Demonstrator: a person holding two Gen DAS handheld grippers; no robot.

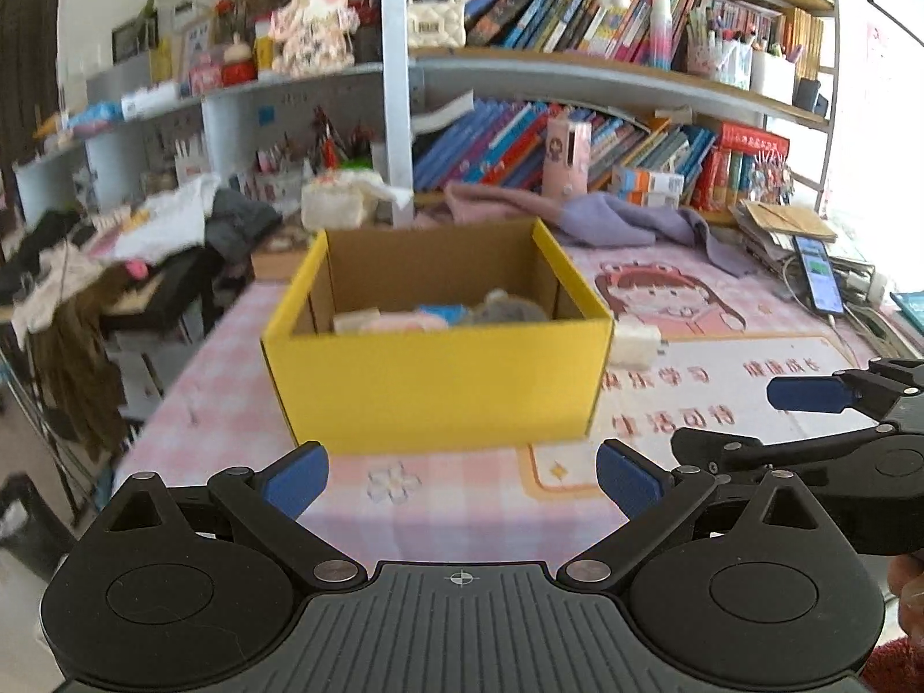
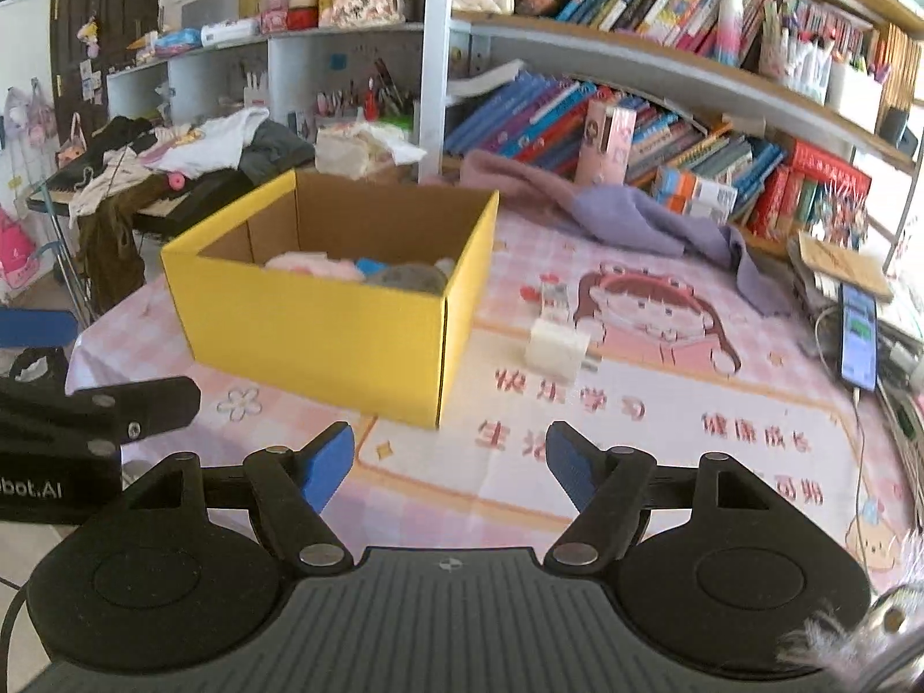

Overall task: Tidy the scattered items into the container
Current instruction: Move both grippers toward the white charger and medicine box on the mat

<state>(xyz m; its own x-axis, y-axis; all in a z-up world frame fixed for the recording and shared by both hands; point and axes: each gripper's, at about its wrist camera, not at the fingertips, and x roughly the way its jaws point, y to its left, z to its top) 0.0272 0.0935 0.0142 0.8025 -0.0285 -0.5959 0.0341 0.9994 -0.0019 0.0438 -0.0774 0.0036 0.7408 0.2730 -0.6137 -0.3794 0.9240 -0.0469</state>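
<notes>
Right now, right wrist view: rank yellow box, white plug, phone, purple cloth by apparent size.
1. yellow box
2. purple cloth
3. phone and white plug: look about alike, and the phone is foreshortened at the fisheye edge, so unranked.

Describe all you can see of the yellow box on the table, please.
The box is open-topped cardboard, yellow outside and plain brown inside. A vertical seam shows at its near right corner. It stands upright and flat on the pink tablecloth, turned slightly so one corner faces the right camera. Inside lie soft things: something pink, something blue and something grey and fuzzy. A small white block sits on the cloth to its right, apart from it. Neither tool touches it.
</notes>
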